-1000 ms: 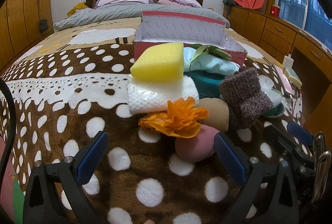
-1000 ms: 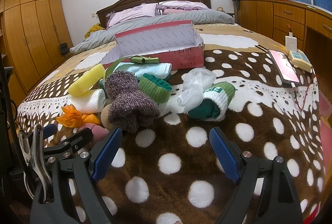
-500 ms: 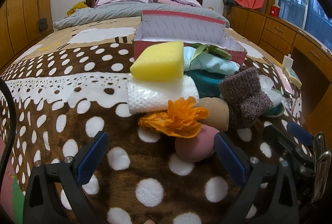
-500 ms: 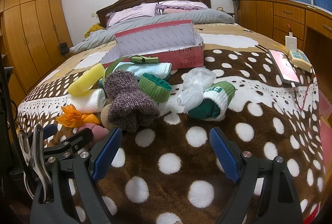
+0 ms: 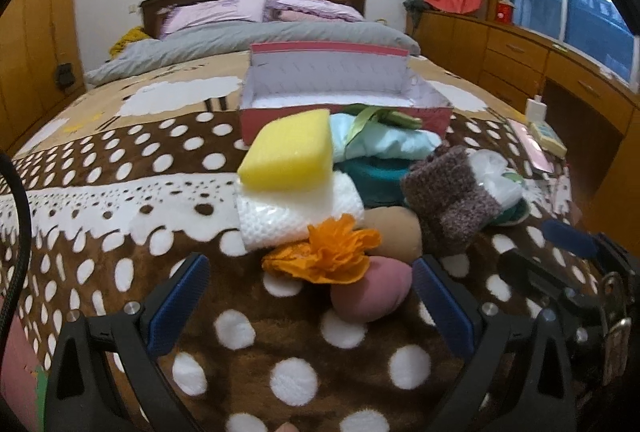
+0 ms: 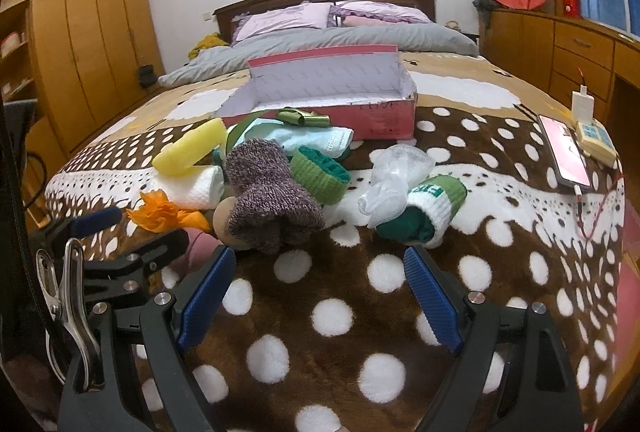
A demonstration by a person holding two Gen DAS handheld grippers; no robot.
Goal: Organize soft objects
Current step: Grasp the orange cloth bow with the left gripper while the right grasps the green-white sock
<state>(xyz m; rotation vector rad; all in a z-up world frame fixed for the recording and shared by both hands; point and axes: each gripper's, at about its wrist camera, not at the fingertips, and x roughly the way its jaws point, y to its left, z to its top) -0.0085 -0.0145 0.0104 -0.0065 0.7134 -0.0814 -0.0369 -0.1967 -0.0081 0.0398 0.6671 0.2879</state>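
Both views lifted slightly; left gripper [image 5: 310, 306] gaping, pink ball [image 5: 370, 294] between.

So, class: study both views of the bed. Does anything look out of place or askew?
Yes. The soft things lie in a jumble on the blanket in front of the pink box, not in it. The yellow sponge sits tilted on the white cloth. Both tongs, left and right, are open and hold nothing.

- Left wrist view looks low over the bed [image 5: 120, 192] toward the headboard, near the yellow sponge [image 5: 290, 150].
- Right wrist view faces the same way, further right.
- Both share the pink box [image 5: 344, 92].
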